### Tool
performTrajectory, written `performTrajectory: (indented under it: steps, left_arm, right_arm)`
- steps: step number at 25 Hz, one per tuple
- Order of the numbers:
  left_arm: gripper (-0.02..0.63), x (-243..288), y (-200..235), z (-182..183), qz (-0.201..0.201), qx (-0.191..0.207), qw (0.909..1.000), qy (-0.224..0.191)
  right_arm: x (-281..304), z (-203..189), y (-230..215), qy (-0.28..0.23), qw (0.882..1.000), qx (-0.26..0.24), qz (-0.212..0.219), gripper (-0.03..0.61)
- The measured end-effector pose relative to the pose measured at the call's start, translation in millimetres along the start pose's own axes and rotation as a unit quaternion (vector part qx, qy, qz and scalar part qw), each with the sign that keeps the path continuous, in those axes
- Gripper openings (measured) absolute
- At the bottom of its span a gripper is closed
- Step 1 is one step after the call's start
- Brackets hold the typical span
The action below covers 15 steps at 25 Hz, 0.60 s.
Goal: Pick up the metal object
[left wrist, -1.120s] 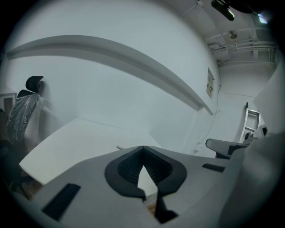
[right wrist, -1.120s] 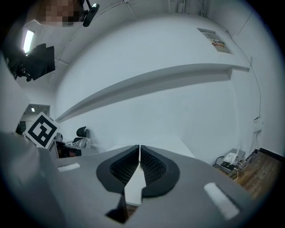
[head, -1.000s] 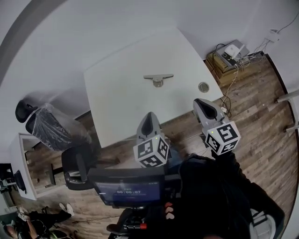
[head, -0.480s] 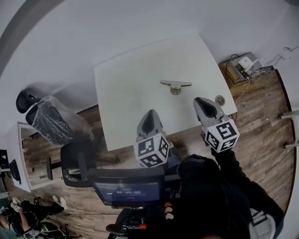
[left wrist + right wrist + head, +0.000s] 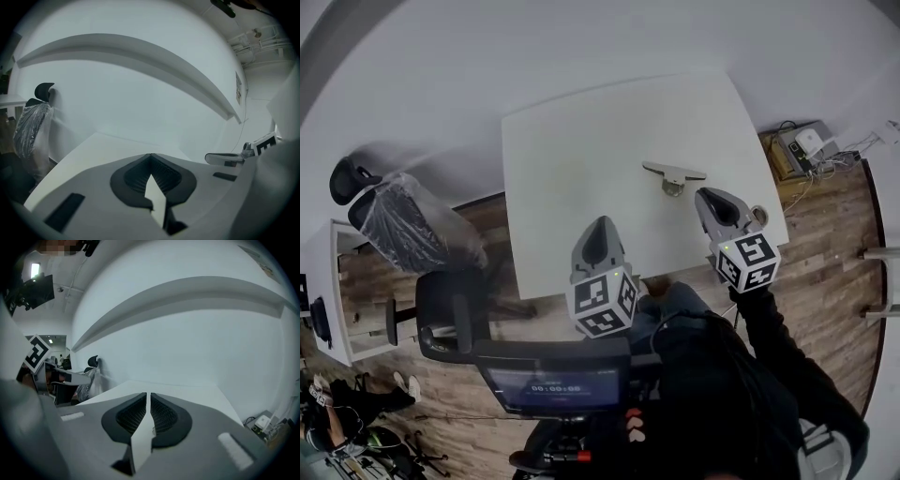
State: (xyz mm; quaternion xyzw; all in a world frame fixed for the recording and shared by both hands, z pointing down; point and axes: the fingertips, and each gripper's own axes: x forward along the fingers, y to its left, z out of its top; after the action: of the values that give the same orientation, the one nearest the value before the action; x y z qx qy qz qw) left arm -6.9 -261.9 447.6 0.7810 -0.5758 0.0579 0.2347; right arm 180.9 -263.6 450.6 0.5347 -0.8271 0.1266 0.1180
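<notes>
The metal object (image 5: pixel 673 175), a flat grey bar on a short round foot, lies on the white table (image 5: pixel 581 150) toward its right side. My right gripper (image 5: pixel 705 197) hangs just to the near right of it, over the table's corner, with its jaws shut and empty. My left gripper (image 5: pixel 600 225) is over the table's near edge, well to the left of the object, also shut on nothing. The left gripper view shows the jaw tips meeting (image 5: pixel 150 157) over bare table. In the right gripper view only a thin slit shows between the pads (image 5: pixel 148 395).
A plastic-wrapped office chair (image 5: pixel 412 246) and a black chair (image 5: pixel 450 319) stand left of the table. A box with cables (image 5: pixel 806 145) sits on the wood floor at the right. A round grommet (image 5: pixel 760 216) in the table's corner peeks out beside my right gripper.
The view has closed in on the table, so the table and metal object sit lower and further right. My right gripper now lies close beside the object. Both grippers stay shut.
</notes>
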Motion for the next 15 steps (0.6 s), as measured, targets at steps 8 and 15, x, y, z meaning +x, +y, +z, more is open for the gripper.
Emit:
performTrajectory:
  steps: [8,15]
  left_arm:
    - [0.0,7.1,-17.2,15.7,0.009,-0.014,0.9997,-0.016]
    - [0.0,13.6,-19.9,17.1,0.027,-0.032,0.9989,-0.022]
  right_arm:
    - [27.9,-12.2,-12.0,0.052,0.996,-0.056,0.048,0.006]
    - [51.0,-31.2,-19.7,0.1,0.986,-0.102,0.085,0.015]
